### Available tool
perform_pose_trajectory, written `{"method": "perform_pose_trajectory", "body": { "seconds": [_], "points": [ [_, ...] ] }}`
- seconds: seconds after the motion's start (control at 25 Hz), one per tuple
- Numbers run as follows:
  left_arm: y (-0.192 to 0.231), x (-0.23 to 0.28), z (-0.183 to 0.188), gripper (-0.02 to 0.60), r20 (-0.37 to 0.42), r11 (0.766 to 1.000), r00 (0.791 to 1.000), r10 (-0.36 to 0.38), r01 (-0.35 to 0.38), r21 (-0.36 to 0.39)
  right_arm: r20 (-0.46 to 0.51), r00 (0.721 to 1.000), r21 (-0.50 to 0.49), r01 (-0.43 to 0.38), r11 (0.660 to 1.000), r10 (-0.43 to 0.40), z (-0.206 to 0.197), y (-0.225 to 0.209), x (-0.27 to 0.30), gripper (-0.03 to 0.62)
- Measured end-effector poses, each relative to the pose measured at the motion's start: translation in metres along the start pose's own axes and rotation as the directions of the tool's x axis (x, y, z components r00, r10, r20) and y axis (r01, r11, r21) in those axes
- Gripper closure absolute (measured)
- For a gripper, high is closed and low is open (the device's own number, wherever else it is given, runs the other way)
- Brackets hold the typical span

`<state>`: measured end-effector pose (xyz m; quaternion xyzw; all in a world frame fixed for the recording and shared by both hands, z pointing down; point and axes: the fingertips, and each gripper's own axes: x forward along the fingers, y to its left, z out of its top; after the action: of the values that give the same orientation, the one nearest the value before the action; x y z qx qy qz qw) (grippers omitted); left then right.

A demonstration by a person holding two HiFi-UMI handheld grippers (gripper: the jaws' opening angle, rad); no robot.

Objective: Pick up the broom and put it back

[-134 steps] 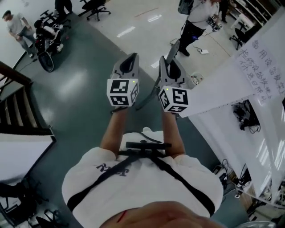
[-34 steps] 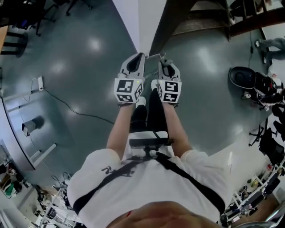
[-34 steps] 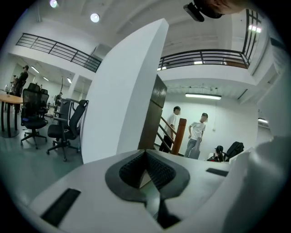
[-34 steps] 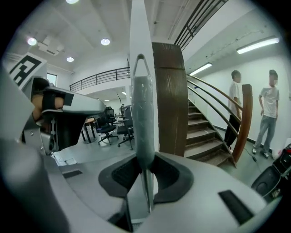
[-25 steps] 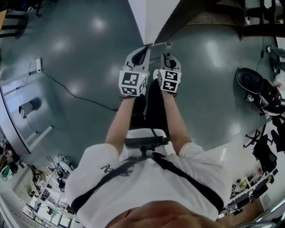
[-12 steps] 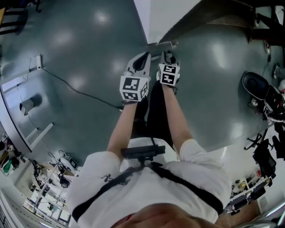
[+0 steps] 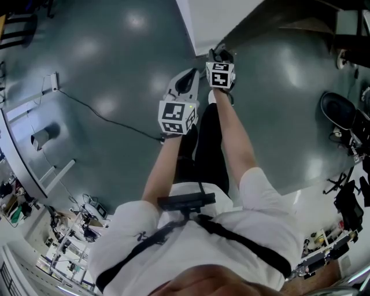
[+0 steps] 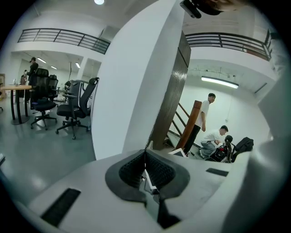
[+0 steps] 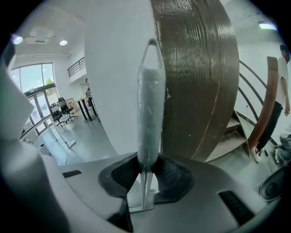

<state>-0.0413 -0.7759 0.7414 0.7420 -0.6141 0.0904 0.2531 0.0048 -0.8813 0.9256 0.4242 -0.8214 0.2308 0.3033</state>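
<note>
The broom shows only as its grey handle [image 9: 150, 113], ending in a hanging loop. It stands upright between the pads of my right gripper [image 9: 146, 166], which is shut on it. Behind it are a white wall panel [image 9: 113, 91] and a dark wooden stair side [image 9: 200, 77]. In the head view my right gripper [image 7: 220, 55] reaches out to the foot of that white panel [image 7: 214, 17]; the broom's head is hidden. My left gripper [image 8: 145, 154] is shut with nothing in it and hangs back to the left [image 7: 184, 81].
Wooden stairs [image 9: 229, 136] rise at the right, with two people [image 8: 202, 120] near their foot. Office chairs [image 8: 75, 107] stand on the grey floor at the left. A cable [image 7: 98, 113] runs across the floor to my left. A dark wheeled thing [image 7: 341, 113] is at the far right.
My right gripper has moved forward and down with the handle, past the left one, up to the foot of the white panel. The left gripper has sunk a little.
</note>
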Motion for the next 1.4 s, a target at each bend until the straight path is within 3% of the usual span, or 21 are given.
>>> {"method": "perform_pose_trajectory", "body": {
  "seconds": [0.32, 0.92, 1.24, 1.4],
  "points": [
    [-0.005, -0.005, 0.003, 0.57, -0.008, 1.0, 1.0, -0.007, 0.007, 0.013, -0.014, 1.0, -0.046, -0.012, 0.999, 0.011, 0.016, 0.007, 0.01, 0.5],
    [-0.006, -0.009, -0.001, 0.57, -0.017, 1.0, 1.0, -0.003, 0.004, 0.023, -0.023, 0.996, -0.003, -0.088, 0.996, 0.088, 0.011, 0.008, 0.013, 0.497],
    [-0.007, -0.012, 0.0, 0.569, -0.013, 1.0, 1.0, -0.006, 0.006, 0.016, -0.044, 0.991, -0.023, -0.131, 0.991, 0.13, 0.007, 0.011, 0.01, 0.325],
    [-0.014, -0.012, -0.003, 0.571, -0.016, 1.0, 1.0, -0.009, 0.01, 0.012, -0.04, 0.985, -0.026, -0.169, 0.985, 0.168, 0.007, 0.013, 0.002, 0.313]
  ]
}}
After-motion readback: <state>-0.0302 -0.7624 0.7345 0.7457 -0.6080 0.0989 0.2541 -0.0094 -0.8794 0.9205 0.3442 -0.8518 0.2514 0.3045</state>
